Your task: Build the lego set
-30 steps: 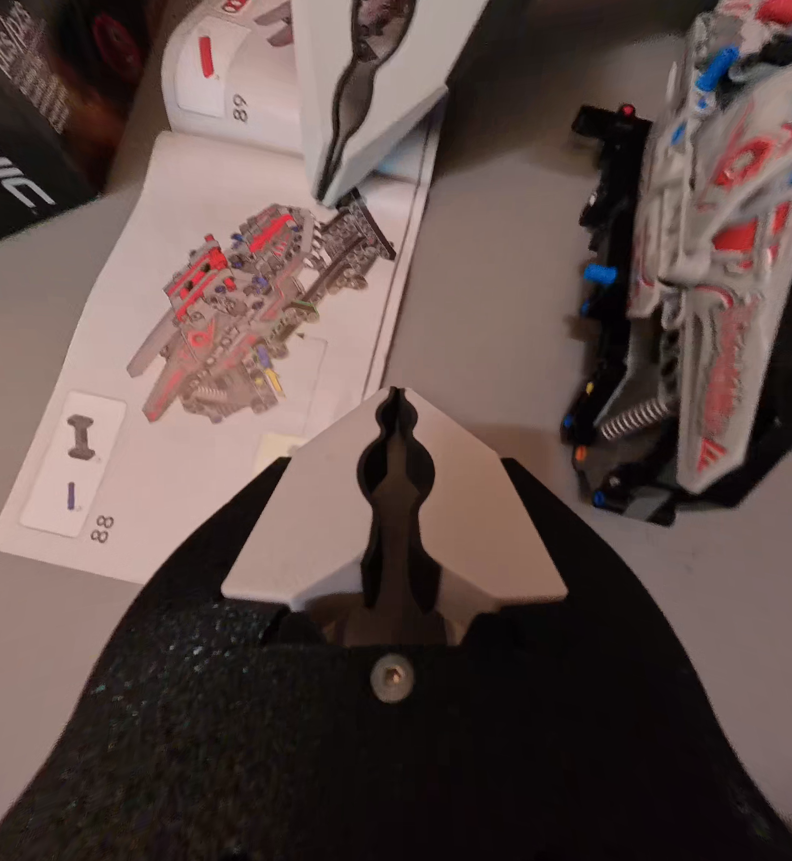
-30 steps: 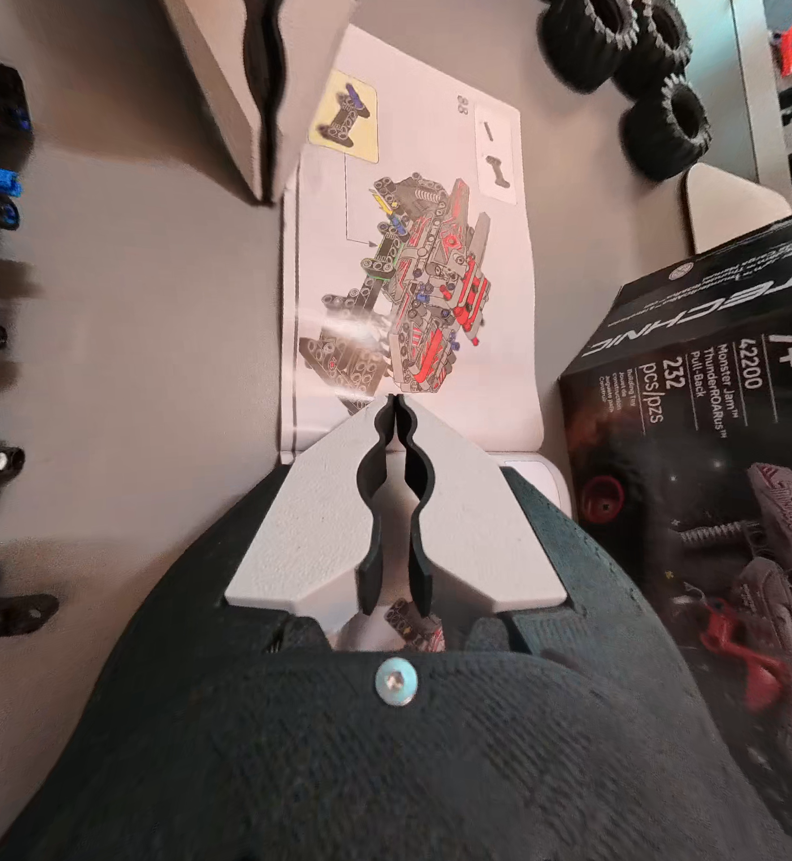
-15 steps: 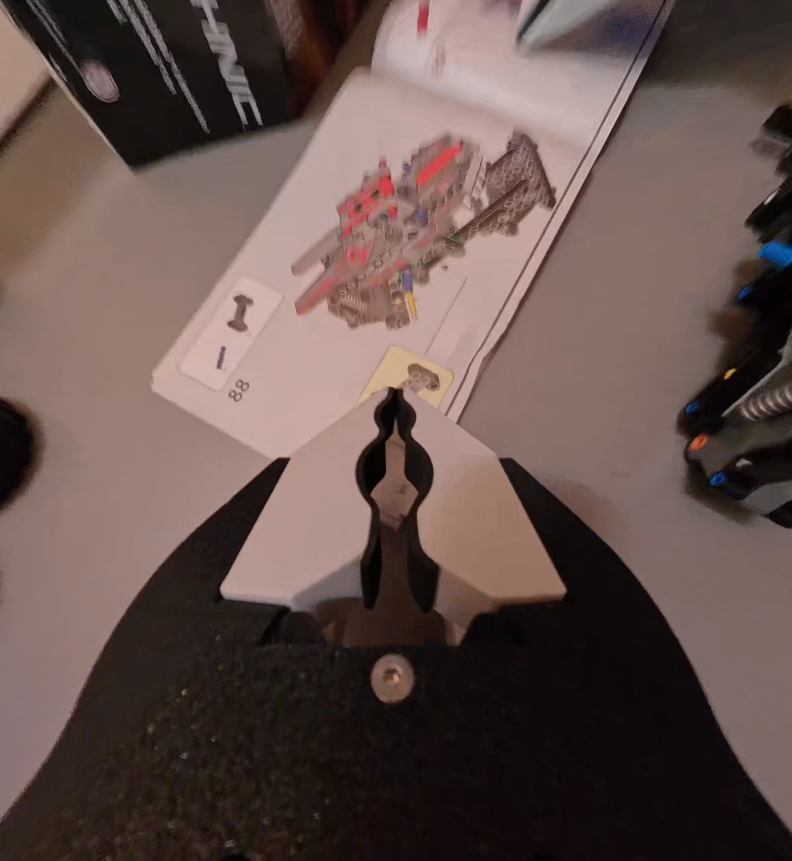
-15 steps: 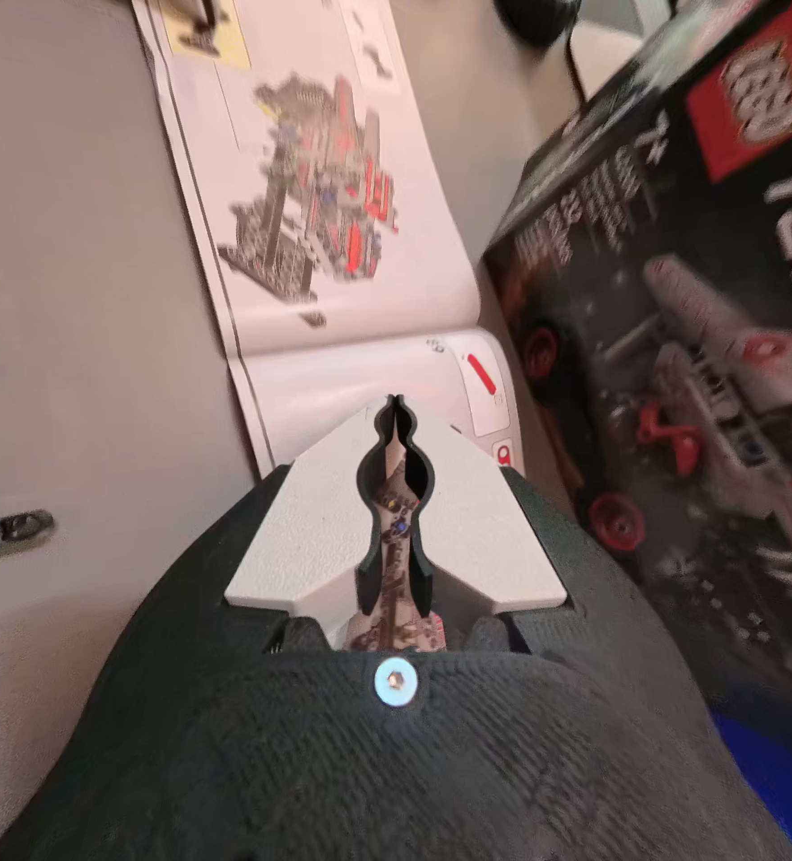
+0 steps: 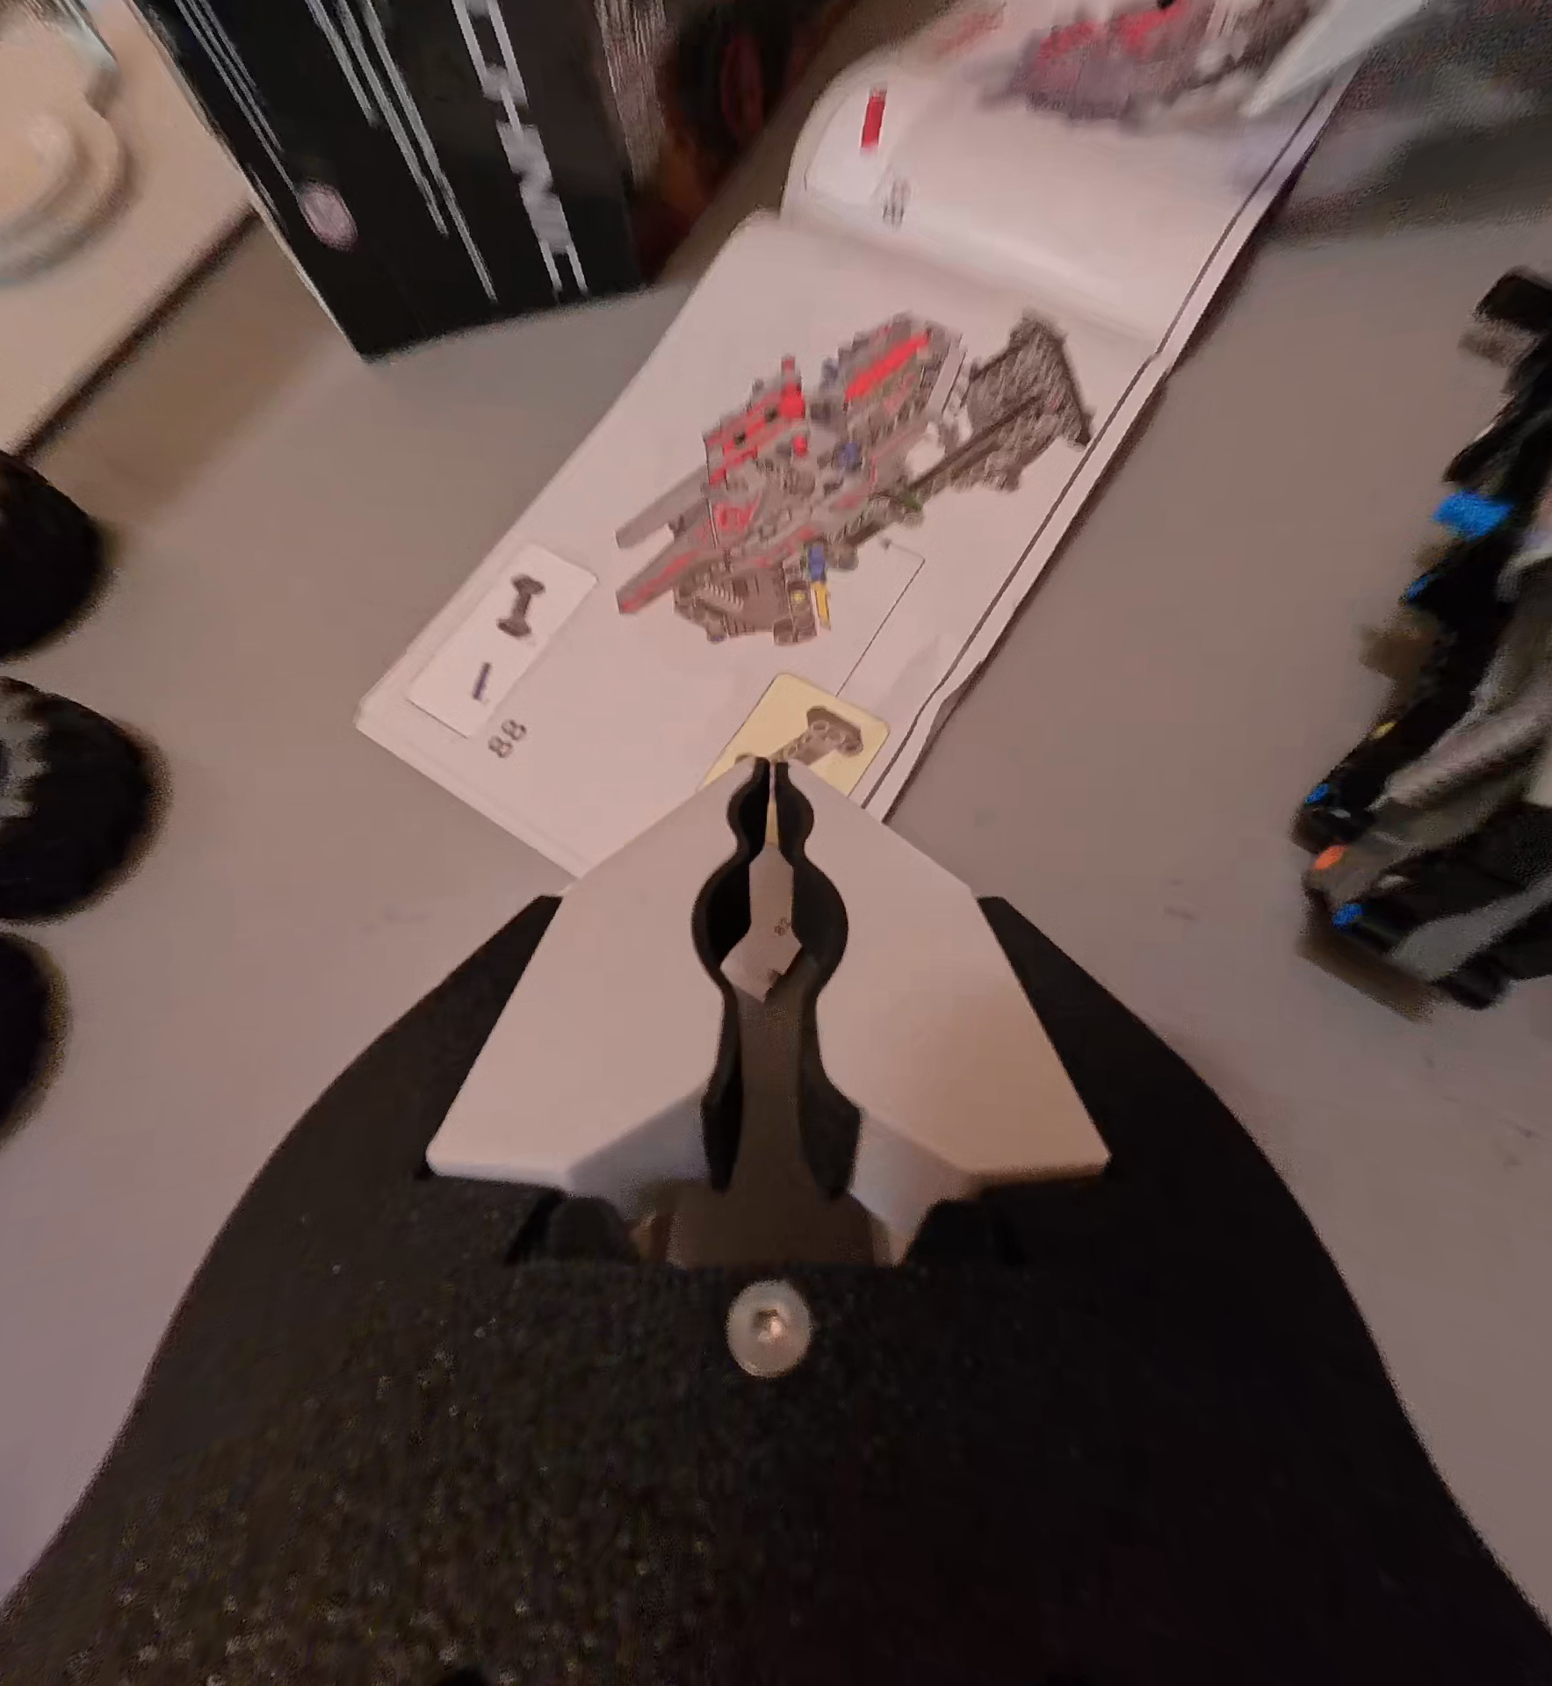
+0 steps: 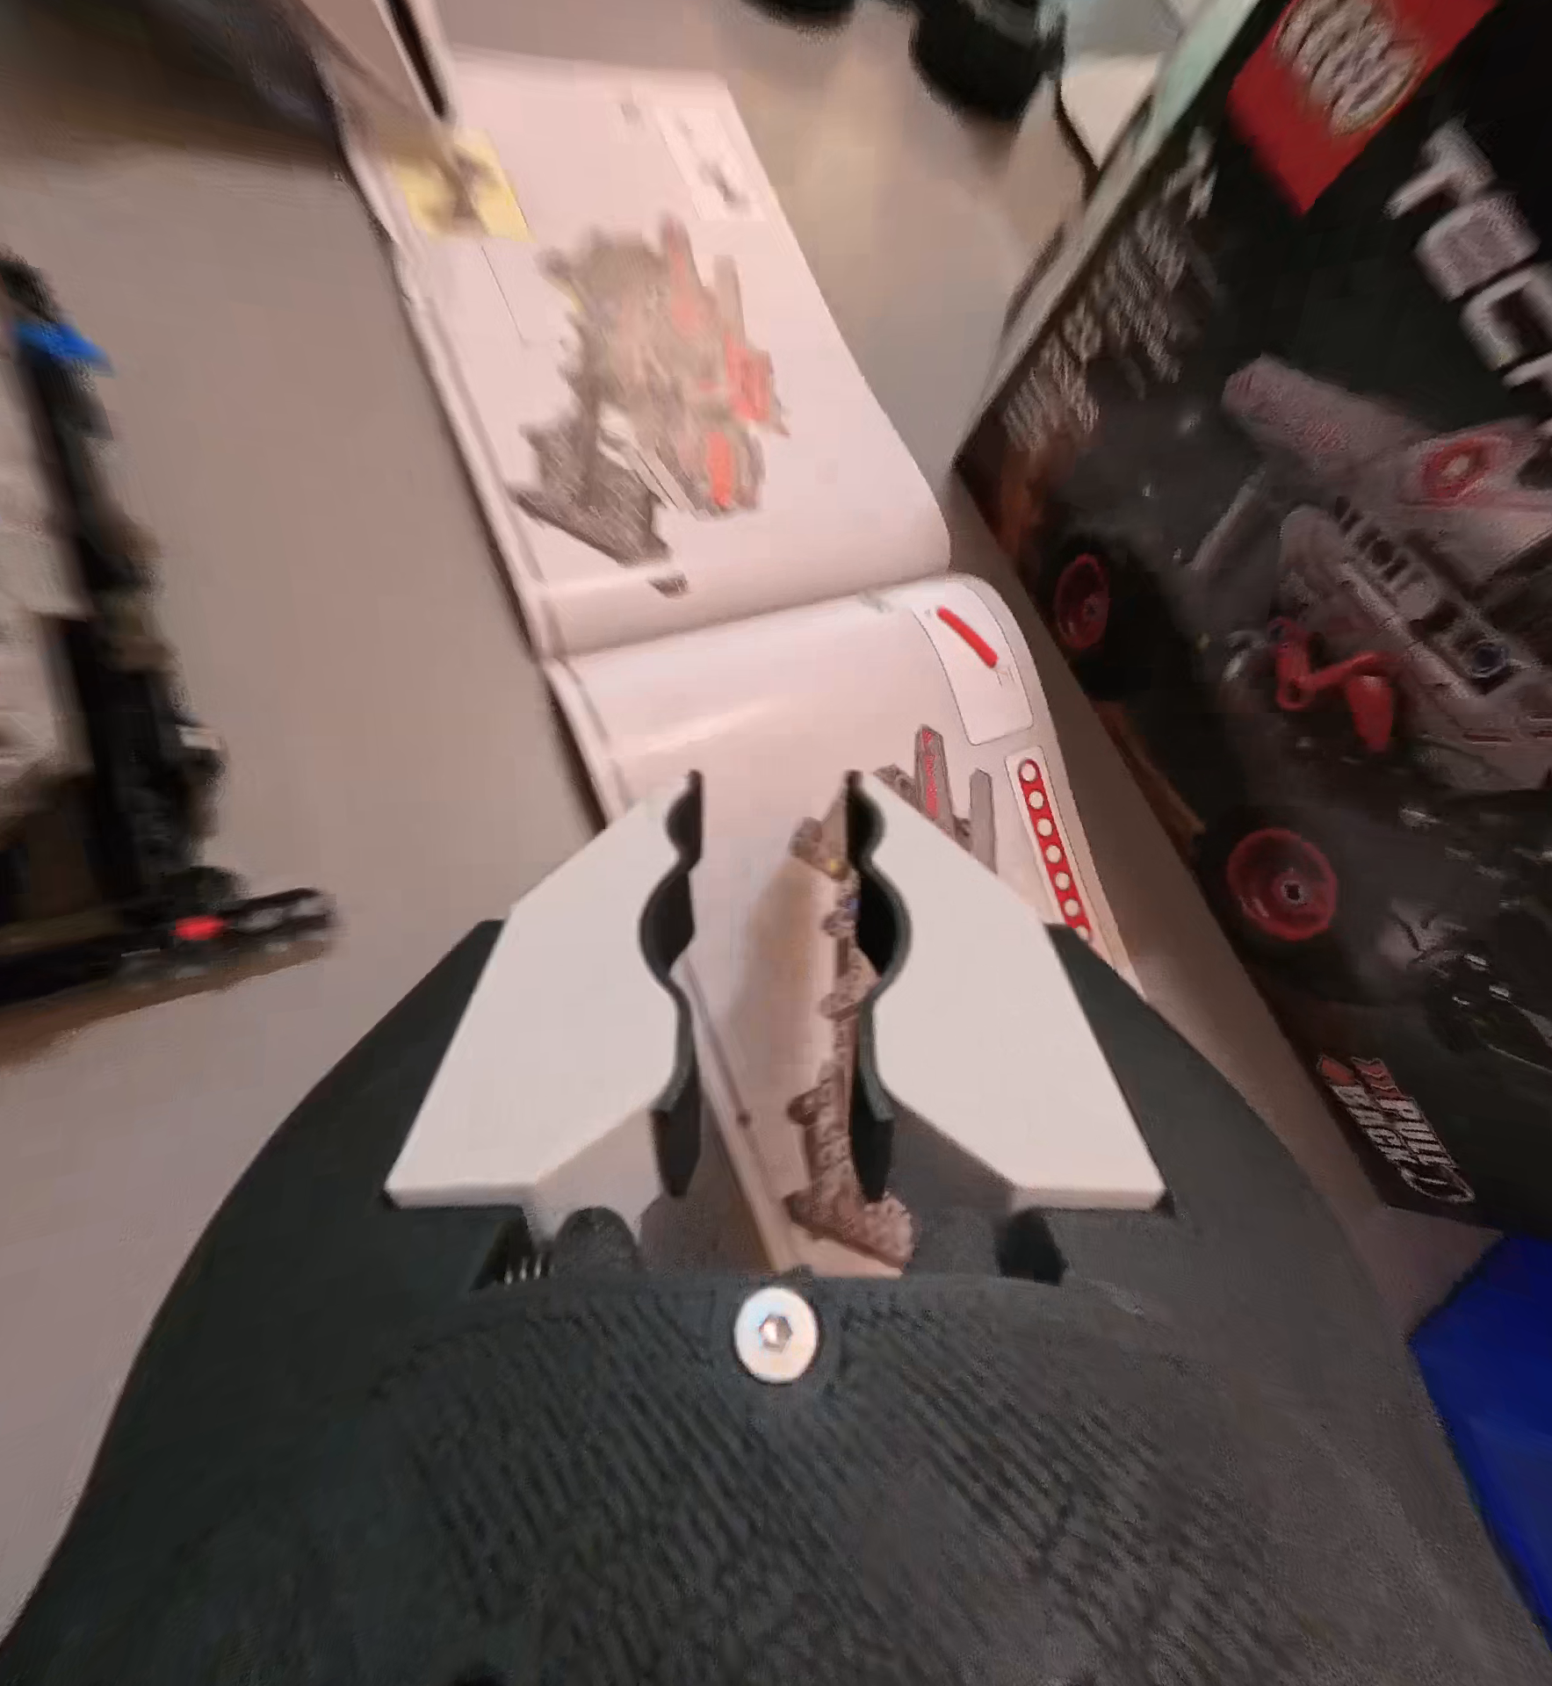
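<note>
A: Where's the build?

B: The half-built grey, red and black lego truck (image 5: 1502,639) lies on its side at the bench's (image 5: 1119,912) right edge. The open white instruction booklet (image 5: 754,593) lies mid-bench.

A: And your claws?

B: Your left claw (image 5: 770,792) is pinched shut, holding nothing, over the booklet's near corner. Your right claw (image 6: 772,785) gapes wide and empty over the curling page. Flatten that page before you pick parts.

Right gripper (image 6: 772,794) spread above instruction booklet (image 6: 754,566); set box (image 6: 1356,566) beside.
</note>
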`<state>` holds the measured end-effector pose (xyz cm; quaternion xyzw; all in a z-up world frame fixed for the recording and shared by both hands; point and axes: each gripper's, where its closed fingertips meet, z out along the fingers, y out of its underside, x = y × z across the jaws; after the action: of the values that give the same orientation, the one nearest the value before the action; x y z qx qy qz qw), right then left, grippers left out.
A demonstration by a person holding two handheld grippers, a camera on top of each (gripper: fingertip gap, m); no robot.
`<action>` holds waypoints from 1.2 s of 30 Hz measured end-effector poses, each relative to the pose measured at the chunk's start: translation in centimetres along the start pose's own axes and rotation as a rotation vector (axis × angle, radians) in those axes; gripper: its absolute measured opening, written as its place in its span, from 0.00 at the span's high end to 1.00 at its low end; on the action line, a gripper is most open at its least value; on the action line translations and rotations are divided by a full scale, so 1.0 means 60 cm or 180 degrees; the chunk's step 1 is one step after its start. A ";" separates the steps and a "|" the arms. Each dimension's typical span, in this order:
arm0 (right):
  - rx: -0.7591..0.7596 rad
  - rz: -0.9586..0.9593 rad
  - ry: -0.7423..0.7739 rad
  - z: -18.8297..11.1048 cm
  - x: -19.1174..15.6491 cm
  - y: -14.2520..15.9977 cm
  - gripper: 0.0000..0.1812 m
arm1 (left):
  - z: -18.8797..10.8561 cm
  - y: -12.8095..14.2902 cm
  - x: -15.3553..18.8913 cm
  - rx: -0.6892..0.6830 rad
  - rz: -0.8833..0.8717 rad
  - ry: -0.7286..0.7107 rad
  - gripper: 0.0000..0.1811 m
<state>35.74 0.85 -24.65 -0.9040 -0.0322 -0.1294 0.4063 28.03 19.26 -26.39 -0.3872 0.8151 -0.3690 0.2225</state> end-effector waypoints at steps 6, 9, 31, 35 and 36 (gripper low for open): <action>0.0830 0.0227 -0.1061 -0.141 -0.113 -0.105 0.57 | -0.147 -0.066 -0.030 0.0685 -0.0093 -0.0487 0.98; 0.0702 0.0172 -0.1043 -0.145 -0.146 -0.109 0.55 | -0.259 -0.045 -0.125 0.0706 -0.0419 -0.1341 0.92; 0.0493 0.0392 -0.0221 -0.107 -0.074 -0.096 0.59 | -0.282 0.031 -0.143 0.0906 -0.0794 -0.2379 0.94; 0.0515 0.0412 -0.0060 -0.125 -0.054 -0.088 0.59 | -0.344 0.014 -0.193 0.0944 -0.0969 -0.1703 0.96; 0.0540 0.0413 -0.0001 -0.130 -0.047 -0.087 0.60 | -0.336 0.035 -0.213 0.0557 -0.0977 -0.1482 0.95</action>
<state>30.56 -1.31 -16.62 -0.8665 0.0155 -0.0996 0.4889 21.65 38.95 -14.39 -0.5596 0.6391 -0.3685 0.3776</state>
